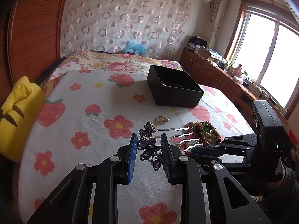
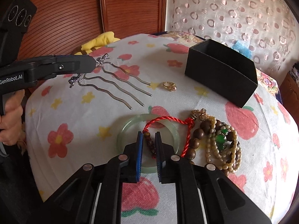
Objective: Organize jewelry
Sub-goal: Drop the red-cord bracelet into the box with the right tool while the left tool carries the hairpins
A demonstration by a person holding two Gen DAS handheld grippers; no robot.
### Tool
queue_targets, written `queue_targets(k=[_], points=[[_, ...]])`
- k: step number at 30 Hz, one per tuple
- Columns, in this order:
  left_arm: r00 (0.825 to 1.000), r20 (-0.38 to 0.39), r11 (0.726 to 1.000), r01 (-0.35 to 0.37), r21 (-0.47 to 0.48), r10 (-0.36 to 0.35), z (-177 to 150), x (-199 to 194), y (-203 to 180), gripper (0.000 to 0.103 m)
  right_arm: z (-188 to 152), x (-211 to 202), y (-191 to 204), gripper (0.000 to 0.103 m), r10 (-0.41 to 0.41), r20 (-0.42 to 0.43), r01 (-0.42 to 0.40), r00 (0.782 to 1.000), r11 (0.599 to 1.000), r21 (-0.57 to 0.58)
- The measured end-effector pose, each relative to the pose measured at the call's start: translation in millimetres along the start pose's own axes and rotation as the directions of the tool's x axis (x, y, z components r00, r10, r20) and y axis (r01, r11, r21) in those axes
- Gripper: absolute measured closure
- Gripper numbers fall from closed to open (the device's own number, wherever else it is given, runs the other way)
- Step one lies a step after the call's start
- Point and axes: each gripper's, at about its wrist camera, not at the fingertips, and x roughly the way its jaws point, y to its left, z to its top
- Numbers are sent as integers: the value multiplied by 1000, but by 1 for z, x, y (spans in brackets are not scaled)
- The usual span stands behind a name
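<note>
The left gripper (image 1: 149, 155) clamped the purple jewelled butterfly head of a silver wavy-pronged hair fork (image 2: 112, 80), whose prongs ran out to its right, above the flower-printed bedsheet (image 1: 78, 115). Beyond the prong tips lay a small gold ring (image 2: 169, 86), and farther off, ahead and right, stood an open black cardboard box (image 2: 222, 72). The right gripper (image 2: 149, 140), jaws narrowly parted, had a red cord bracelet (image 2: 164, 120) with dark beads between its pads, over a pale green jade bangle (image 2: 123, 130); whether the pads pressed it I could not tell. Just right of it lay a heap of brown and cream bead strands (image 2: 216, 141).
</note>
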Motion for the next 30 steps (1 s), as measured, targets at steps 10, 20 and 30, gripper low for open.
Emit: queue_targets(k=[10,20,30], points=[[1000,4,1000,-3,3,3,3,0,1,79,12,-30,-17,95,-2,76,1,997,1000,7],[1000,23,999,-8,41,7,28,12,-3,79,59,-75,-68,95,-77,215,61,973,995,79],[998,58,996,-15,91,9,62,28,-18,79,102,-59,-130,95,-133,213,103,968,984,146]])
